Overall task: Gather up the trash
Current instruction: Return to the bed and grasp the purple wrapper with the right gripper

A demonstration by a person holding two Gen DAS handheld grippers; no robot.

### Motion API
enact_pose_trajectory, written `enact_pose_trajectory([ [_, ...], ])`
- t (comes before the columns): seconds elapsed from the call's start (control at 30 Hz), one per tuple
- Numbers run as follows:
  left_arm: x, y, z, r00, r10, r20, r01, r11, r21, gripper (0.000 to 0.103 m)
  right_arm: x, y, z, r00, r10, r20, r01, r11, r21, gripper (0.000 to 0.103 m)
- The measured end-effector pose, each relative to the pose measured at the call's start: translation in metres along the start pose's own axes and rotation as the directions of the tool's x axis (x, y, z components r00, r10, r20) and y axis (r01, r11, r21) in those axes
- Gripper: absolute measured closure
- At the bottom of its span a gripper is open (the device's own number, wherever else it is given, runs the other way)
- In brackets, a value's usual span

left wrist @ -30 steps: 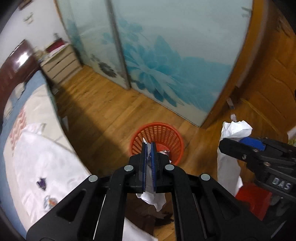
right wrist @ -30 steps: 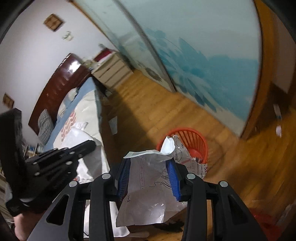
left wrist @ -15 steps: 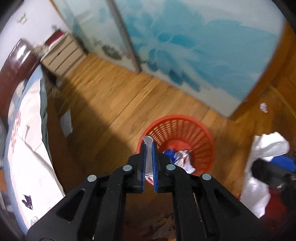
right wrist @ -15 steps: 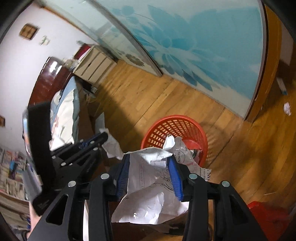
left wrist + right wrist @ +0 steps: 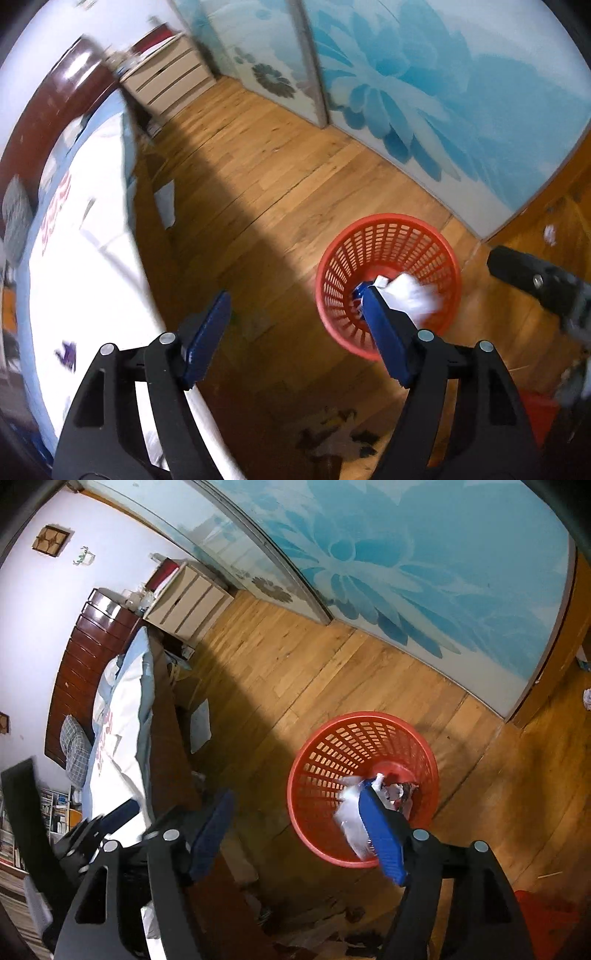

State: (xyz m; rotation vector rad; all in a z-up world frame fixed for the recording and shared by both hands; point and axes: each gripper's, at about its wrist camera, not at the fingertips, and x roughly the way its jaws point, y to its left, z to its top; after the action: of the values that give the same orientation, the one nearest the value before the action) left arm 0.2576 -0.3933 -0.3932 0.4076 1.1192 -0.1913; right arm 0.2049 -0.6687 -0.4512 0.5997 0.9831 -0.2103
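Both tongs are spread wide with nothing between their blue pads: left tongs (image 5: 295,328) and right tongs (image 5: 299,819) hover above the wooden plank floor (image 5: 295,657). Just beyond them stands a round orange-red plastic mesh waste basket (image 5: 321,760), upright. Blurred crumpled white paper (image 5: 351,805) sits within its rim, over other scraps at the bottom. To the left lies a bed with pale bedding (image 5: 125,709). Farther off, a sliding door with blue flower print (image 5: 424,554).
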Motion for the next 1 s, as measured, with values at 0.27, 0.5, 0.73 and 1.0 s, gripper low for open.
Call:
enact_pose_trajectory([
  [0.27,-0.13,0.088,-0.073,0.995,-0.054,0.08,0.064,0.989,-0.137,0.028,-0.092,0.069,-0.059,0.999,0.032,0.01,-0.031,0.993,-0.118,0.03],
  [0.5,-0.203,0.193,-0.132,0.998,0.022,0.065,-0.002,0.954,-0.298,0.026,-0.157,0.17,-0.134,0.998,0.063,0.02,-0.057,0.976,-0.208,0.028],
  [0.73,-0.26,0.29,-0.188,0.995,0.093,0.029,-0.071,0.896,-0.439,0.026,-0.213,0.29,-0.188,0.996,0.085,-0.005,-0.081,0.929,-0.361,0.027],
  [1.0,-0.27,0.347,-0.245,0.994,0.111,0.008,-0.09,0.844,-0.529,0.026,-0.24,0.383,-0.224,0.996,0.092,-0.021,-0.09,0.859,-0.503,0.021],
])
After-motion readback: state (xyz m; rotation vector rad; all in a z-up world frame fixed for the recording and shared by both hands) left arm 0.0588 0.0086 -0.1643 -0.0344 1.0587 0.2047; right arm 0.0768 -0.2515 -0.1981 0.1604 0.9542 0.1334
